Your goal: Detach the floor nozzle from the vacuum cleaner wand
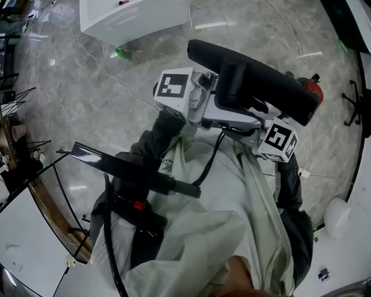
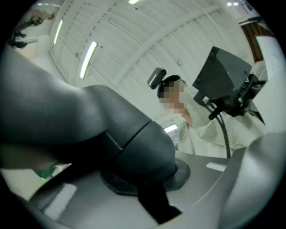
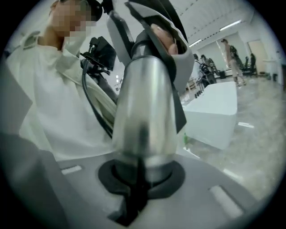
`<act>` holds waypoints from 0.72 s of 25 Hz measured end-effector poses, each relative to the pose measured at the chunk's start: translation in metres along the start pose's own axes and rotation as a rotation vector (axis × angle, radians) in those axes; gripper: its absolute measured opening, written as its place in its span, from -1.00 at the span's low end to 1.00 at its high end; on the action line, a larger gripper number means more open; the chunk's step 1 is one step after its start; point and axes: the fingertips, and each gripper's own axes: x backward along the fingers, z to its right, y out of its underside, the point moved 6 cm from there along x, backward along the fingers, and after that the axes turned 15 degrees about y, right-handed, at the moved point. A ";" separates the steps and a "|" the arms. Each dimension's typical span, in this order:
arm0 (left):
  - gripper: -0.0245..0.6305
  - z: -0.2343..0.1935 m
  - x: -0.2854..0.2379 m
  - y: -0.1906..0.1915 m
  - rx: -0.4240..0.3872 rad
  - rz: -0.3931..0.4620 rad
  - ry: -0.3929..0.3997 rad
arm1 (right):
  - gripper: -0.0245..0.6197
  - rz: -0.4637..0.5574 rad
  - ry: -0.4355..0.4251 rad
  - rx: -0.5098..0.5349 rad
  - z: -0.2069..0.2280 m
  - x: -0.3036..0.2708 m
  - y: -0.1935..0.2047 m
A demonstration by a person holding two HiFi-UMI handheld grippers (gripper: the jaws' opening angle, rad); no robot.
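Note:
The black floor nozzle [image 1: 261, 75] is held up at chest height, its long head lying across the head view. Its dark grey neck [image 2: 129, 138] fills the left gripper view, and my left gripper [image 2: 149, 190] is shut on it. The silver wand [image 3: 143, 112] stands between the jaws of my right gripper [image 3: 138, 181], which is shut on it. The wand's far end runs into a grey and black collar [image 3: 178, 58]; the joint itself is hidden. In the head view both marker cubes, left [image 1: 174, 87] and right [image 1: 279, 139], sit just under the nozzle.
A black panel [image 1: 127, 168] with a cable hangs at the person's chest. A white table [image 1: 133, 17] stands on the marble floor ahead, a thin cable [image 1: 104, 69] trailing from it. A glass-topped table edge [image 1: 52, 191] is at the left. People stand far off [image 3: 232, 53].

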 end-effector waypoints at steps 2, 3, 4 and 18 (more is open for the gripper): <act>-0.70 -0.012 0.009 0.000 0.001 0.015 -0.150 | -0.81 -0.019 0.178 -0.021 0.011 -0.003 0.001; -0.70 -0.017 0.015 0.001 0.009 0.015 -0.235 | -0.81 -0.033 0.292 -0.031 0.015 -0.005 0.001; -0.71 -0.022 0.021 0.002 0.021 0.015 -0.322 | -0.81 -0.048 0.418 -0.040 0.020 -0.007 0.001; -0.70 0.004 -0.012 0.004 -0.030 -0.043 -0.098 | -0.80 0.031 0.077 0.011 -0.007 0.007 0.001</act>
